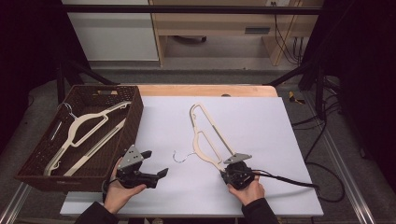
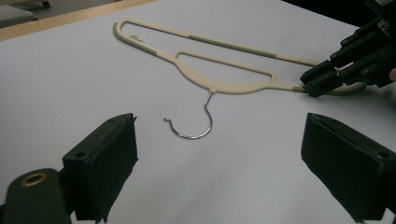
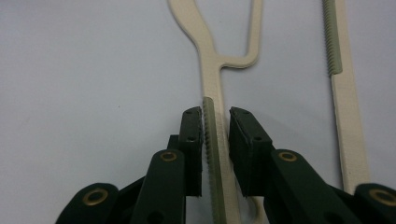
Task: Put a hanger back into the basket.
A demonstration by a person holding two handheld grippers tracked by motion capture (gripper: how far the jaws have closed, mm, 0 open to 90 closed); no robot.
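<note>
Two cream hangers already lie in the brown basket (image 1: 135,116) at the counter's left edge, while a third hanger (image 1: 205,140) rests mid-counter, the right gripper (image 1: 232,175) jaws straddling its arm without clearly clamping, the left gripper (image 1: 156,163) jaws spread empty.

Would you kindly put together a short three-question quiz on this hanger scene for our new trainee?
1. True or false: the left gripper holds its jaws wide apart over the white board.
2. How many hangers lie in the brown basket? A) none B) one C) two
3. Fill in: the right gripper has its jaws either side of the ___ of the cream hanger on the board.

Key
1. True; the left gripper view shows nothing between its jaws, with the metal hook lying ahead.
2. C.
3. Ribbed shoulder arm, near its end; a small gap shows at one jaw.
</note>
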